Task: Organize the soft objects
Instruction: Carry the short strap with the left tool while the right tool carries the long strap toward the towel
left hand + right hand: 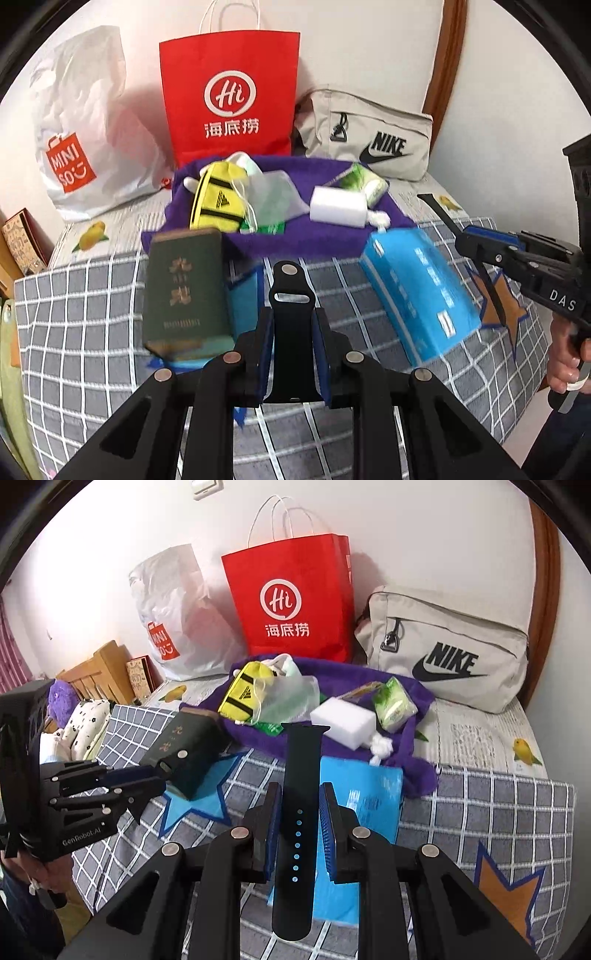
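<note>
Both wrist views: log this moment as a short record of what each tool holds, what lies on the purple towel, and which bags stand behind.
left tool: shut on short strap piece, the buckle half
right tool: shut on long strap piece, the half with holes
surface: checked blanket
purple towel: holds yellow pouch, white sponge, green tissue pack
off the towel: dark green box, blue tissue pack
bags behind: white plastic bag, red paper bag, grey bag

Red bag [231, 99], purple towel [303, 240], gray-checked blanket [88, 314].
</note>
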{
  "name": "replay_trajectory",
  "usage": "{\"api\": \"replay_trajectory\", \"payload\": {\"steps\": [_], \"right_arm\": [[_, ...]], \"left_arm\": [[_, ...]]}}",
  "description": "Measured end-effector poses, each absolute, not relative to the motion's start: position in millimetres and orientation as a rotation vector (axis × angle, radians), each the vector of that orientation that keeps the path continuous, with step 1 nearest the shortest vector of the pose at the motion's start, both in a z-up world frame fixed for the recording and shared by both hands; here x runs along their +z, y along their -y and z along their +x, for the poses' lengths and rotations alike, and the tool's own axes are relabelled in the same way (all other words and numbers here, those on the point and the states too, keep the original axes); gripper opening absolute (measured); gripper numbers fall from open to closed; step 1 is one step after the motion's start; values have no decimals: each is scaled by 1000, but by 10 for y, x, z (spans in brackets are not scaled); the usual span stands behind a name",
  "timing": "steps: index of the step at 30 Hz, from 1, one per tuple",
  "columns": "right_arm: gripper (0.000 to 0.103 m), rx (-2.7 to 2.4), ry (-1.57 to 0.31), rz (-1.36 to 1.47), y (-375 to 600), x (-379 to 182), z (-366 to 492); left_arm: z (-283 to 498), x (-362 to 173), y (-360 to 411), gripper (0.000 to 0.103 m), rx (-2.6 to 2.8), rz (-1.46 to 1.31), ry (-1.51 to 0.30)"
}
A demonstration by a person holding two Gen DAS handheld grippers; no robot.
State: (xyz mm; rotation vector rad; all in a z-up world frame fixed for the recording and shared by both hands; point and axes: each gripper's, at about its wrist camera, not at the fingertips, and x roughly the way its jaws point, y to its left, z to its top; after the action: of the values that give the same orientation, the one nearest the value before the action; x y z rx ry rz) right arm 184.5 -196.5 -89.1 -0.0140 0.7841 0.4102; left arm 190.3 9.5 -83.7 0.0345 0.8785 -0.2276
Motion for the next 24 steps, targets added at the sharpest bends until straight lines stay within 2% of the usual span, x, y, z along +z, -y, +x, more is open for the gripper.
{"api": "replay_trajectory", "payload": {"steps": [12,24], "right_arm": [[21,407,-765,-34,1930,-713,2543],[21,371,-795,-41,1966,-796,3328]], "left_arm": [[2578,-668,-210,20,-199,37,-851],[3300,-653,-240,20,-207,27,-840]]}}
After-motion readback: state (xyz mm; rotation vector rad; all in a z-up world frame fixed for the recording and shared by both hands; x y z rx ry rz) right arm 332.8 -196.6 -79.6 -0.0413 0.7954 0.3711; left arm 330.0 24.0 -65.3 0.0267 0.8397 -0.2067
